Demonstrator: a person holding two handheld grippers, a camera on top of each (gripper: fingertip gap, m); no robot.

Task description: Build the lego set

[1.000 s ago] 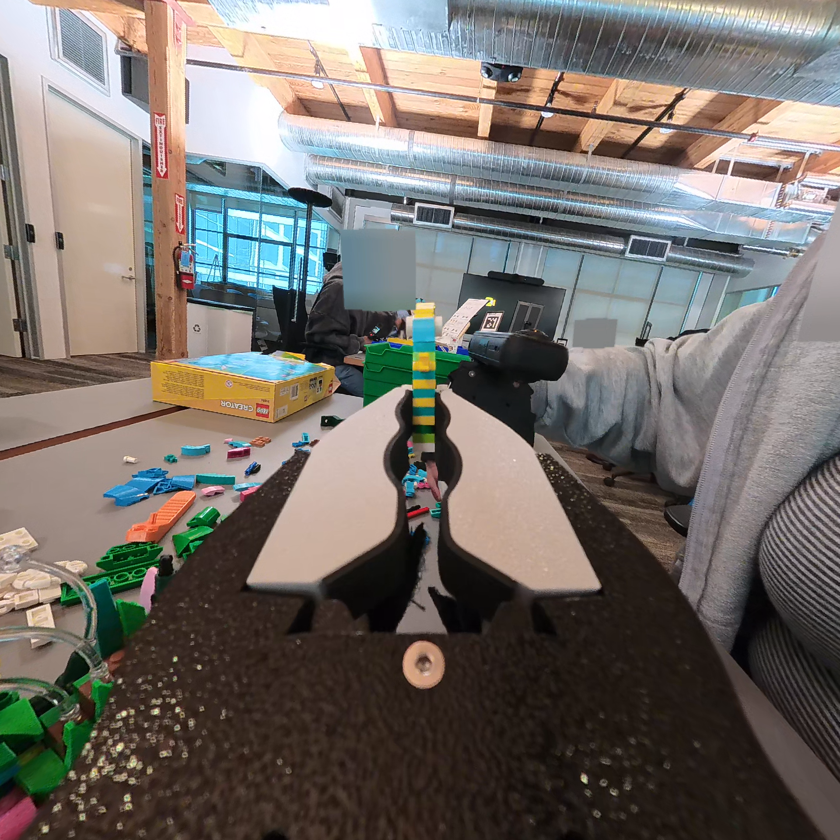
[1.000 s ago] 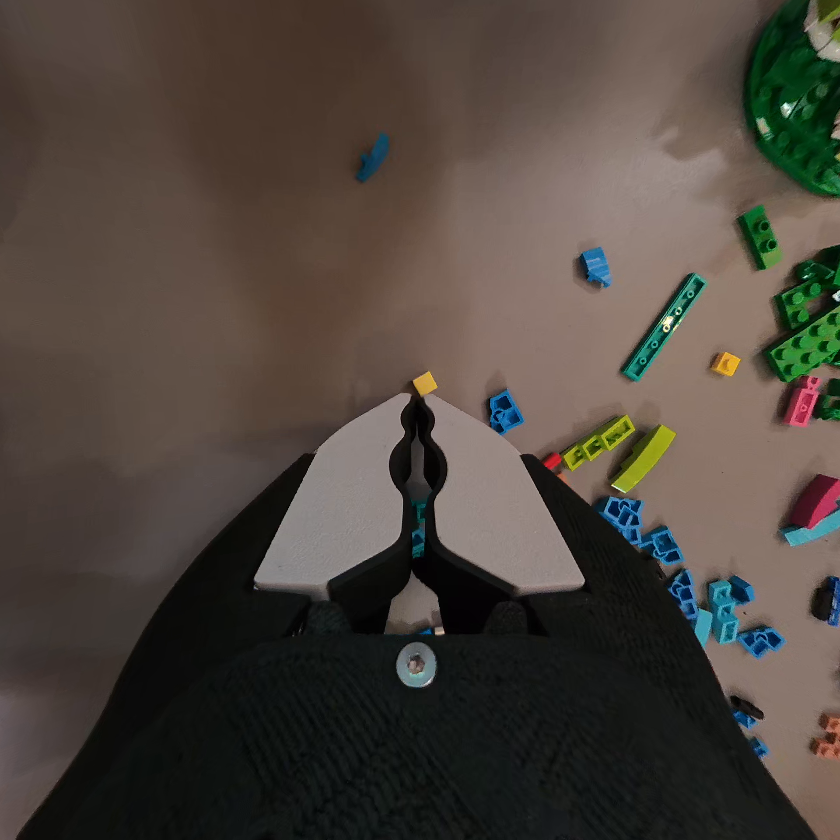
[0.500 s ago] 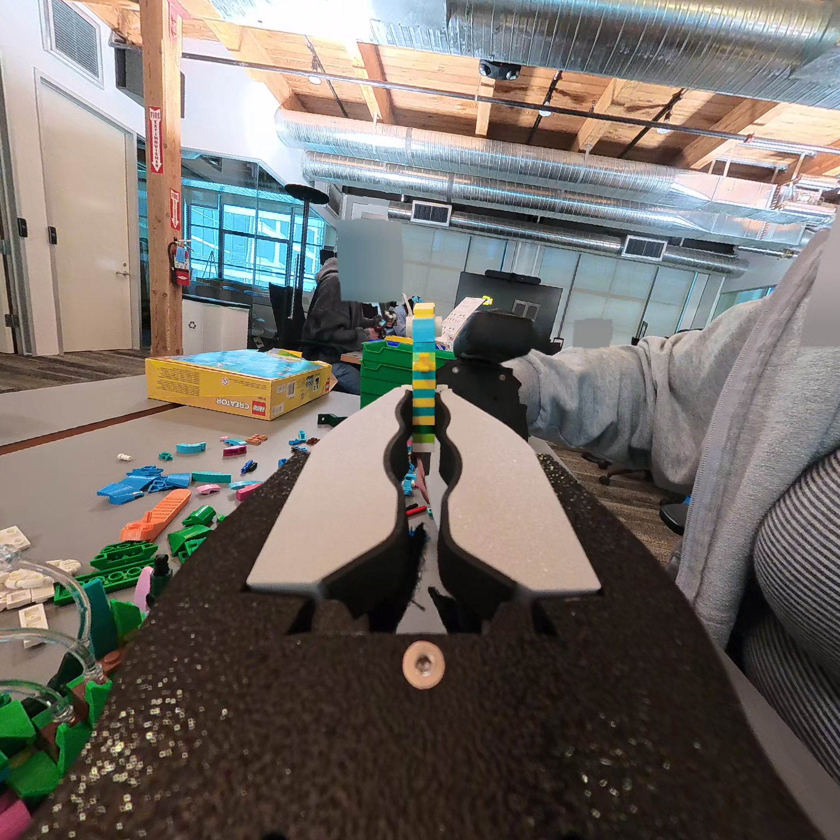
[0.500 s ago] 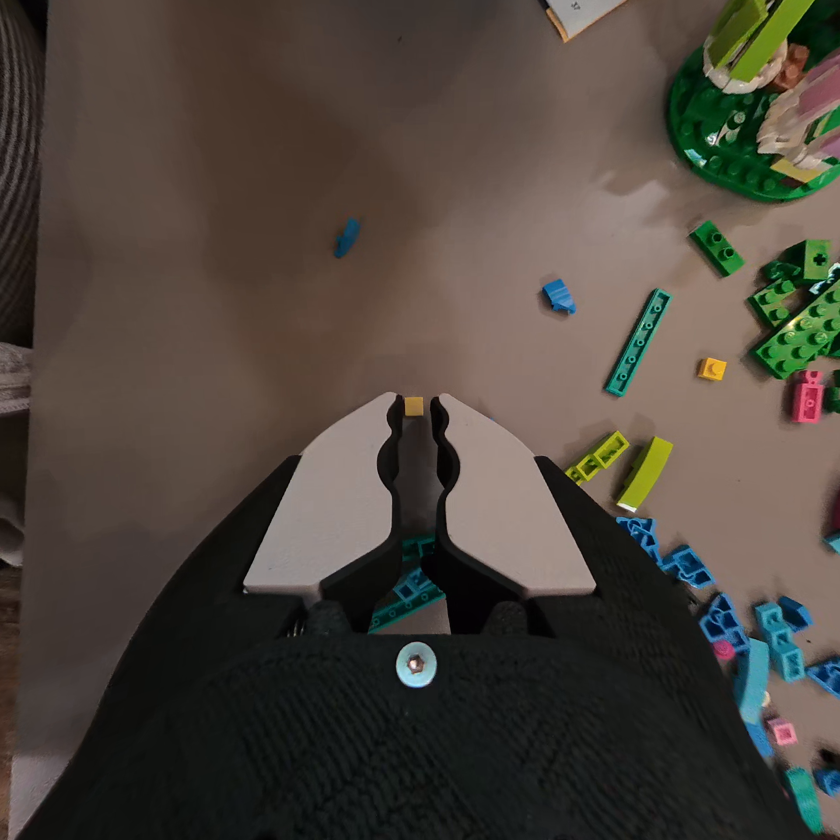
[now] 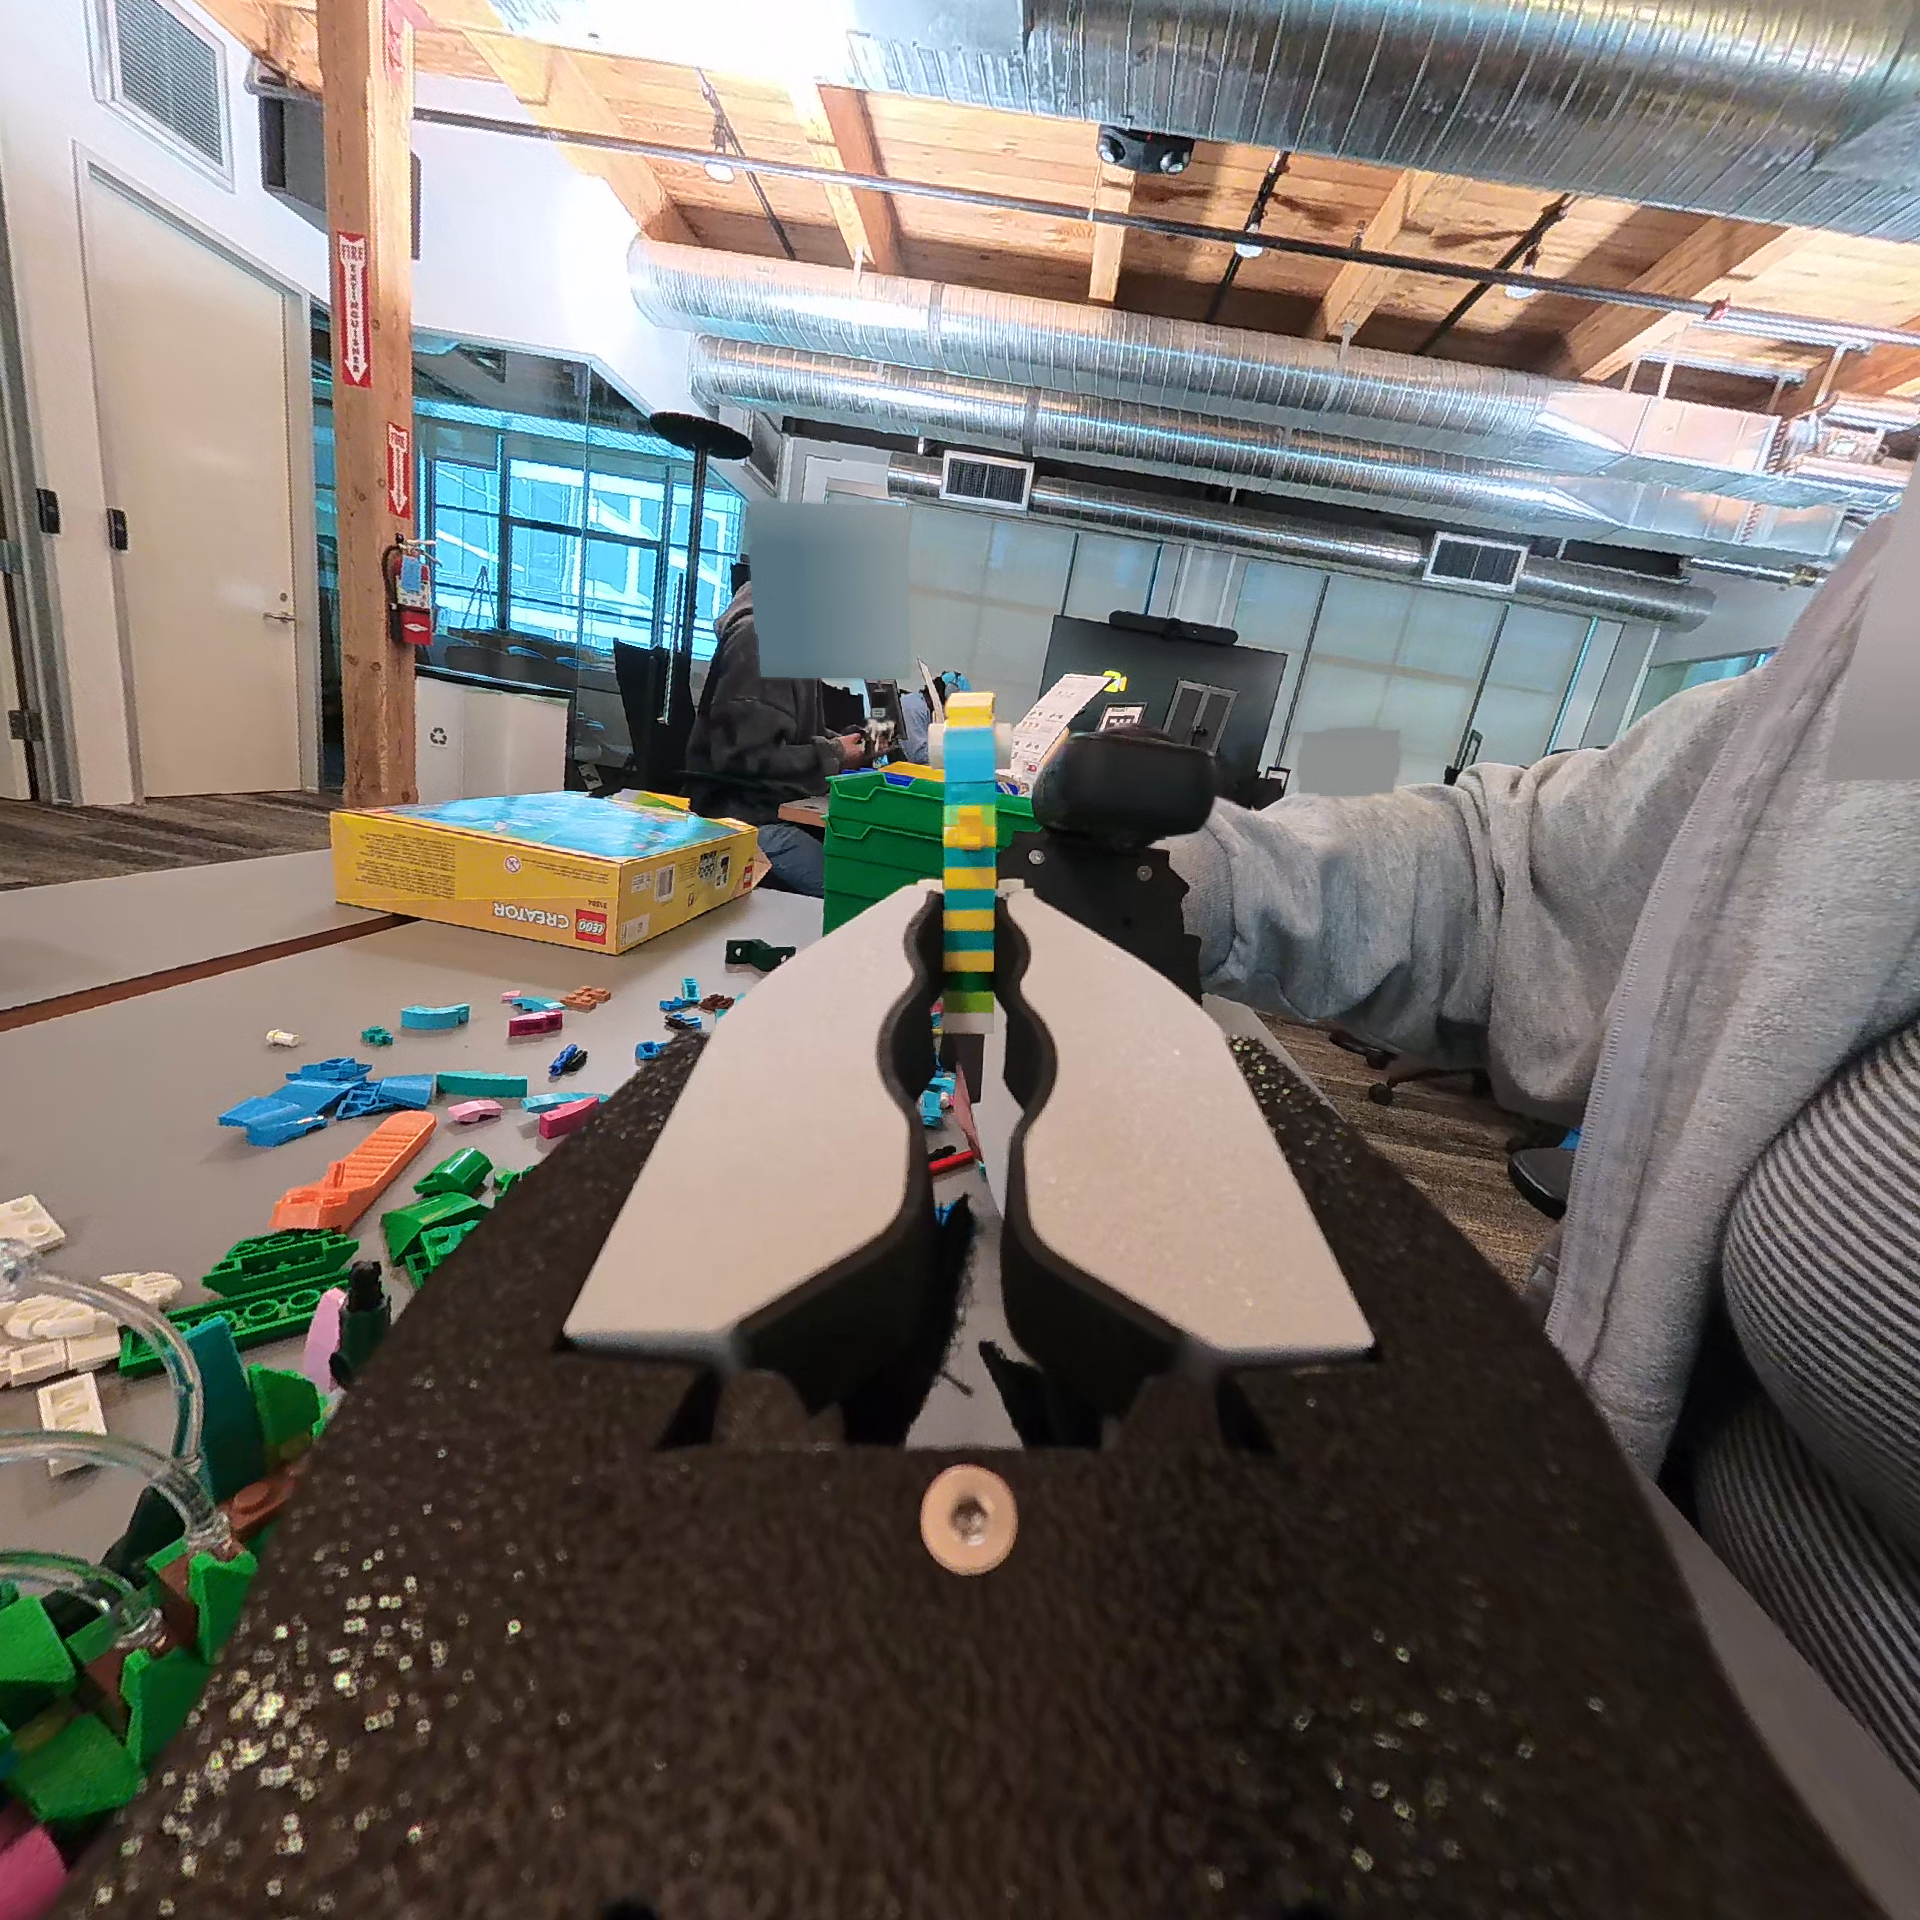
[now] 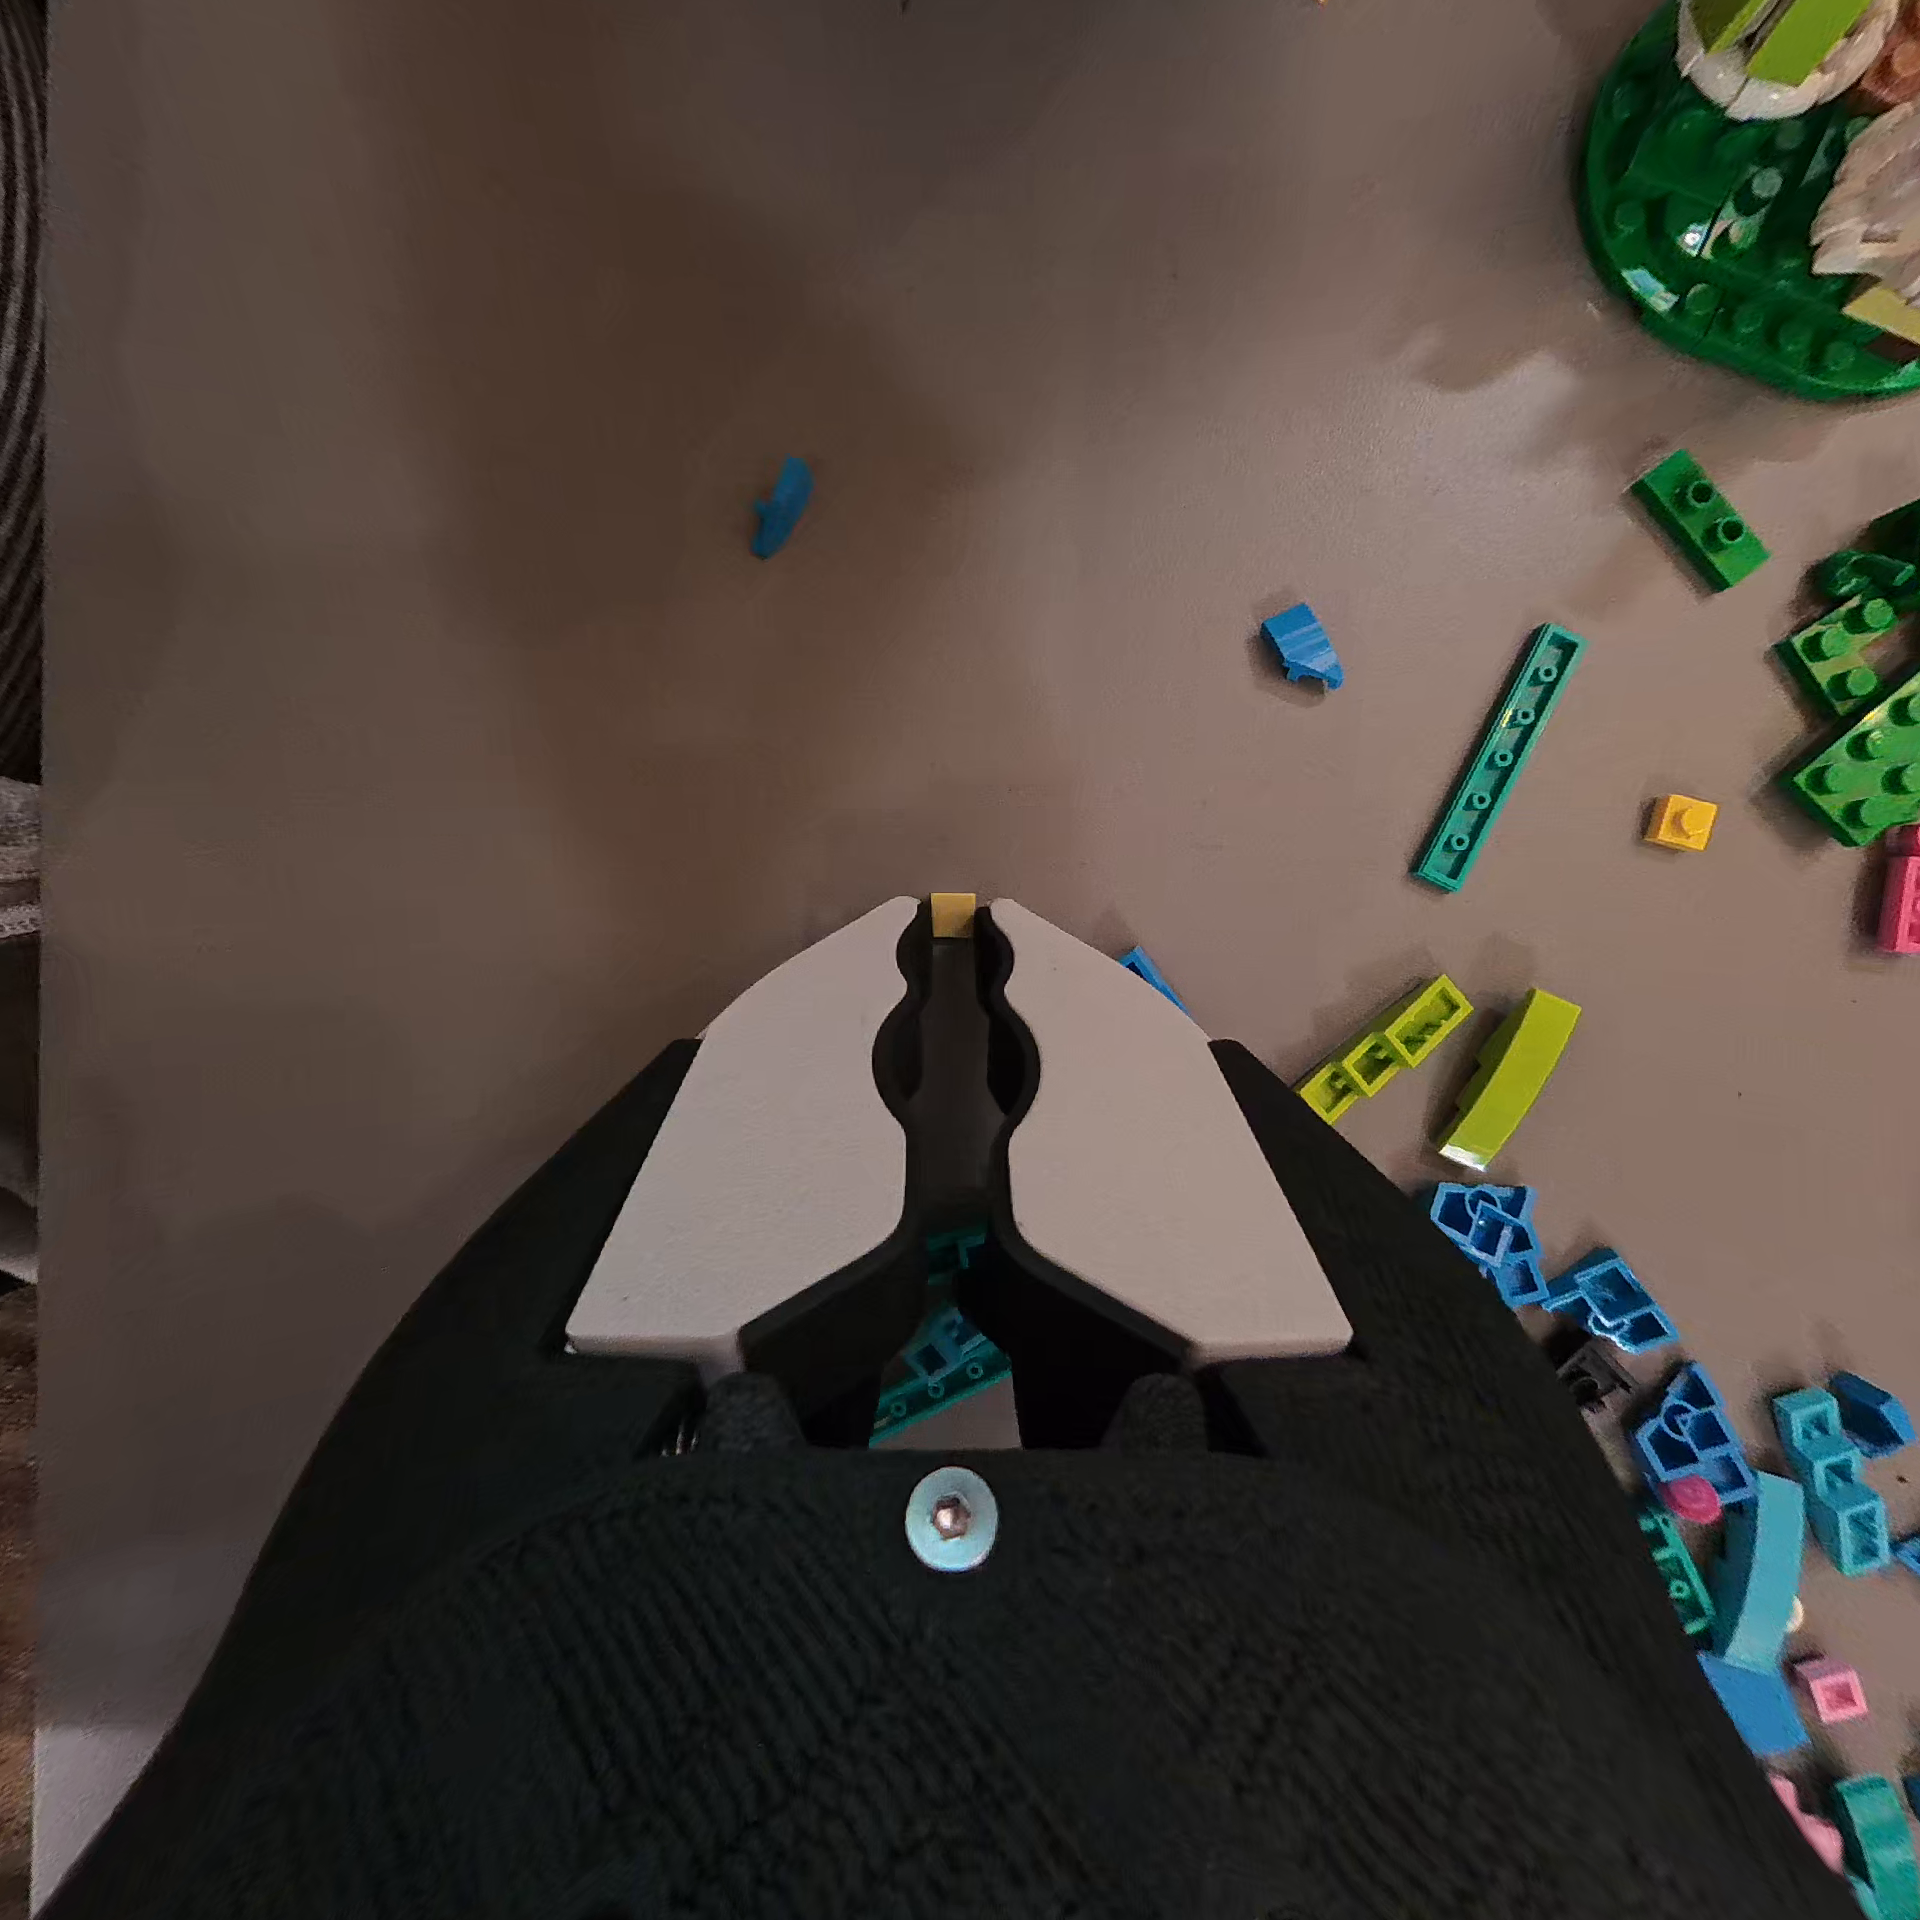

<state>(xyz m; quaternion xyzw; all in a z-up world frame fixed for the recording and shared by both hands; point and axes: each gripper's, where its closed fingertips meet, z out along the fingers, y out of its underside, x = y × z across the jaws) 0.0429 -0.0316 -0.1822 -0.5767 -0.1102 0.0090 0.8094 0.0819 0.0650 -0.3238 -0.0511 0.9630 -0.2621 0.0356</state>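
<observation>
Yellow, teal and lime plates made up the striped lego column (image 5: 968, 894) that my left gripper (image 5: 968, 896) held clamped near its lower end, jaws narrowed on it, the stack standing upright and rising well above the fingertips, with a light blue section and a yellow cap on top. Beyond it I could see the right gripper (image 5: 1117, 842) in the grey sleeve (image 5: 1455, 914) of the person's arm, reaching over the grey table (image 5: 125, 1081). A yellow lego box (image 5: 540, 868) lay farther back on the table, with green bins (image 5: 883, 842) near it. Loose pieces were scattered to the left: an orange brick separator (image 5: 353, 1169), blue plates (image 5: 312, 1091) and green slopes (image 5: 436, 1195).

From the right wrist view I looked straight down on the table (image 6: 416, 520). My right gripper (image 6: 953, 916) had a small yellow plate (image 6: 953, 916) pinched between its very tips, the jaws nearly together on it. I could not tell whether the plate was lifted off the surface or touching it. Right of the fingers lay a long teal plate (image 6: 1501, 756), a lime curved slope (image 6: 1512, 1075), a second small yellow piece (image 6: 1680, 823) and a cluster of blue bricks (image 6: 1558, 1278). A lone blue piece (image 6: 781, 506) sat well apart on bare table, and the green round base of the model (image 6: 1704, 260) filled the upper right corner.
</observation>
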